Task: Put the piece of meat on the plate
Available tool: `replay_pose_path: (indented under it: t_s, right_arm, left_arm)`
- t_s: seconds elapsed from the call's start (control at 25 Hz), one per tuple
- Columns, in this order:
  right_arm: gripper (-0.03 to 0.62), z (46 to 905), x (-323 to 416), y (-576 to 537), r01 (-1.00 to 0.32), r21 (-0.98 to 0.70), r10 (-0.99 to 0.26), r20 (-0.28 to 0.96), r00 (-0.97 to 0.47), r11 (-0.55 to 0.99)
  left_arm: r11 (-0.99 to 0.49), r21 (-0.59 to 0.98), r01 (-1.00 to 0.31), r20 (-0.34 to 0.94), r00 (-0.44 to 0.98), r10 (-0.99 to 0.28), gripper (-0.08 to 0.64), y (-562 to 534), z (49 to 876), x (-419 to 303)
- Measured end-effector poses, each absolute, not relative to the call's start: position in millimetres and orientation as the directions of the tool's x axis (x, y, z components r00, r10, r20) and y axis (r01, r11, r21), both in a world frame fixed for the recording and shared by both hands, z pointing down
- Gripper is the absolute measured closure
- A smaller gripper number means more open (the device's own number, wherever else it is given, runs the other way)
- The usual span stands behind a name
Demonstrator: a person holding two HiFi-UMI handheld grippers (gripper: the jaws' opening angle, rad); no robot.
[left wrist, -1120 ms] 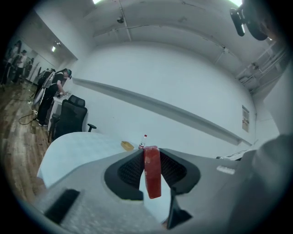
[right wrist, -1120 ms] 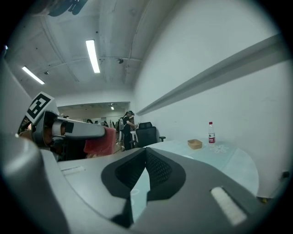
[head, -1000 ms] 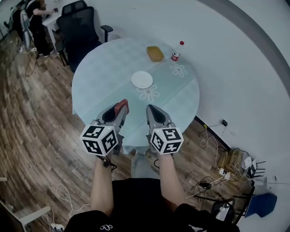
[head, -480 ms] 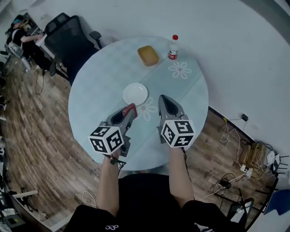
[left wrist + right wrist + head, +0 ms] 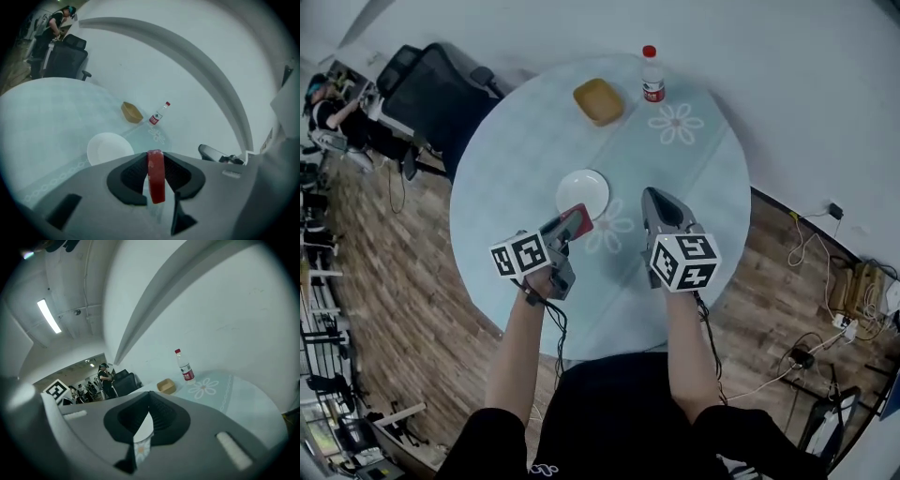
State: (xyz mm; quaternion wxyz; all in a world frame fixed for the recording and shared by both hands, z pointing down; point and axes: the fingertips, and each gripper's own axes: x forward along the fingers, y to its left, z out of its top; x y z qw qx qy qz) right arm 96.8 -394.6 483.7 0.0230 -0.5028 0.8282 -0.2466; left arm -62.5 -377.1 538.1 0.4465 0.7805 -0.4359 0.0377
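Above the near half of the round table (image 5: 502, 187), the left gripper (image 5: 566, 228) is clamped on the red piece of meat (image 5: 156, 176), just short of the white plate's (image 5: 583, 193) near rim. Beside it, the right gripper (image 5: 661, 204) is closed on nothing. A tan bowl (image 5: 598, 100) and a red-capped bottle (image 5: 652, 75) stand near the far edge.

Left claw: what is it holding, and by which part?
The left claw holds the red piece of meat, pinched across its broad flat sides.
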Motion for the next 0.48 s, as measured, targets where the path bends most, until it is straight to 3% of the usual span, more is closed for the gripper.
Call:
replay_pose_path:
  t_s: [0.16,0.48]
  right_arm:
    - [0.583,485,96,-407,-0.808,-0.460,-0.845,0.198,-0.496,0.367]
    - [0.583,512,108,-416,-0.819,-0.466,-0.828,0.271,-0.491,0.334]
  left_arm:
    - [-0.157,0.633,-0.758,0.555,0.586,-0.590,0.470,-401,583,-73]
    - [-0.136,0.609,-0.781,0.627,0.579,-0.521,0.469,-446,632,-74]
